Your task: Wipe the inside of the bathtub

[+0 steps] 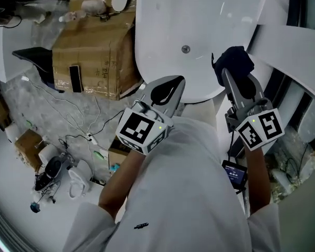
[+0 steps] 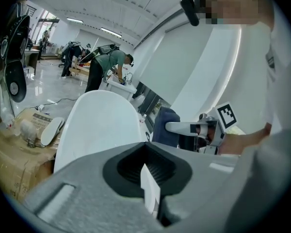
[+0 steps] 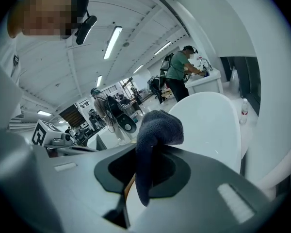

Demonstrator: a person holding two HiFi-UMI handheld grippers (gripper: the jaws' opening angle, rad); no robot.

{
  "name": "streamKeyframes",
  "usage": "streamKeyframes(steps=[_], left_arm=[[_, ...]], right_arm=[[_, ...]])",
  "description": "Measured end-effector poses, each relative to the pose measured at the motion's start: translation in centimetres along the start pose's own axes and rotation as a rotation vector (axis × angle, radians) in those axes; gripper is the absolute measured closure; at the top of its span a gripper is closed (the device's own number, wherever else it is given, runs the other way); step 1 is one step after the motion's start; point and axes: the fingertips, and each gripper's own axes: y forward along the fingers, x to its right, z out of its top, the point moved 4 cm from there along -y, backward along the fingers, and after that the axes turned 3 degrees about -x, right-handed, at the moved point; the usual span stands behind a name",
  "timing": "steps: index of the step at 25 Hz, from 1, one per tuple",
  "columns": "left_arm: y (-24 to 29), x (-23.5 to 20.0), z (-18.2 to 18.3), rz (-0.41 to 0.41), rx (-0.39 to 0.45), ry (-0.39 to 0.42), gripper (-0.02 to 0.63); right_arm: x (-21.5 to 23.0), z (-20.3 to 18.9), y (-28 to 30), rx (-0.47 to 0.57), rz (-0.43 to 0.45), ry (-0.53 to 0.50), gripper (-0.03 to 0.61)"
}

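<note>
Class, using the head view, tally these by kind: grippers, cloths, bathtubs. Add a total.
grippers: 2 (left gripper, right gripper)
cloth: 1
bathtub: 1
total: 4

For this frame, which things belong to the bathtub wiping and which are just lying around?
Job: bathtub; dark blue cloth, clamped in the right hand-held gripper; left hand-held gripper, shut and empty.
Lying about: cardboard box beside the tub; white cables on the floor.
</note>
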Motion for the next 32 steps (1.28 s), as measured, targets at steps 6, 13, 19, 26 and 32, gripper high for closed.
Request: streamKeyframes(steps=[6,13,19,26,32], left_arm=[[1.7,-3.7,0.3,-0.025,-0.044,0.012,0.618],[3.4,-9.2,-1.0,0.008,-0.084,-0.011,0.618],[5.2,-13.3,-5.2,-0.007,-0.149,-0.032,0.618],[8.0,-16.6,-9.2,-0.037,-0.237,0.189,0.618],[10.0,-18.4,-12.8,-0.056,-0.33,0.249,0.617]], right_arm=[[0.7,-0.5,4.0,-0.027,-0.041,0.031,0.526],[2.4,-2.6,9.8,-0.12,-0.017,0.017,0.525],[3.3,-6.5,14.8,-0.23,0.02,-0.081,0.523],[4.6,-11.2,18.1,-0.329,0.039,-0.109,0.525],[5.5,-14.6,19.5,-0.342,0.027,-0.11,0.525]])
